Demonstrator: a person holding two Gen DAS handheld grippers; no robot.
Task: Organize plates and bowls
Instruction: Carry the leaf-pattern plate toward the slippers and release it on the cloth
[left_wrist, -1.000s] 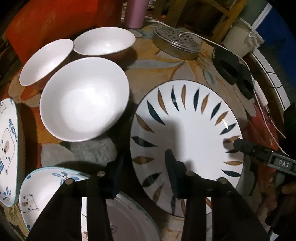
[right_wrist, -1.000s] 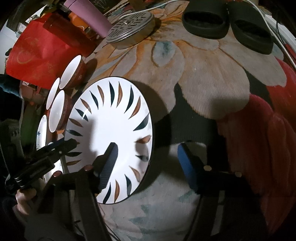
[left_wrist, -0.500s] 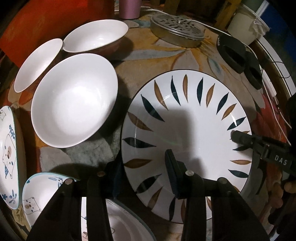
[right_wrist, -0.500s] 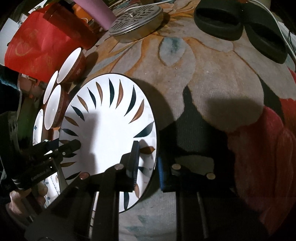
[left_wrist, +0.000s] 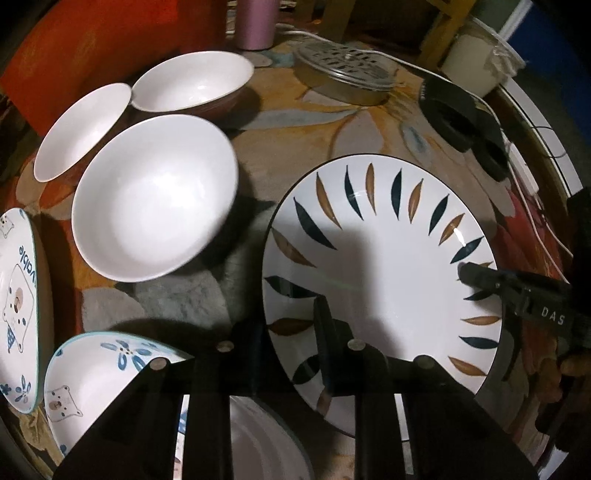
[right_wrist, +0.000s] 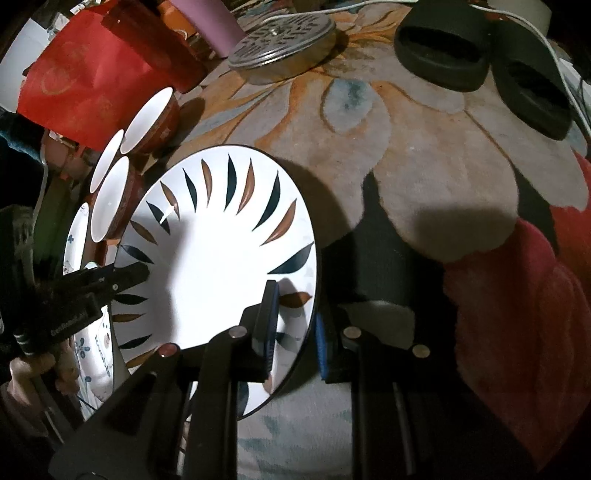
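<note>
Both hand-held grippers grip the leaf-pattern plate (left_wrist: 384, 258): right hand-held gripper (right_wrist: 293, 325) clamped on its rim, left hand-held gripper (left_wrist: 291, 339) closing on the opposite rim. "DAS" reads on the right one; bear plate (left_wrist: 18, 295) left of it shows "ovable".

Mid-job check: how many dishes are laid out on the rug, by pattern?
Plain white bowls with brown outsides: 3
White plate with dark and tan leaf marks: 1
Bear-print dishes with blue flowers: 2
Partly hidden pale dish at the near edge: 1
Total: 7

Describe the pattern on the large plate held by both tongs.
White plate with a dark rim and a ring of alternating dark teal and brown leaf shapes; clearest in the left wrist view.
</note>
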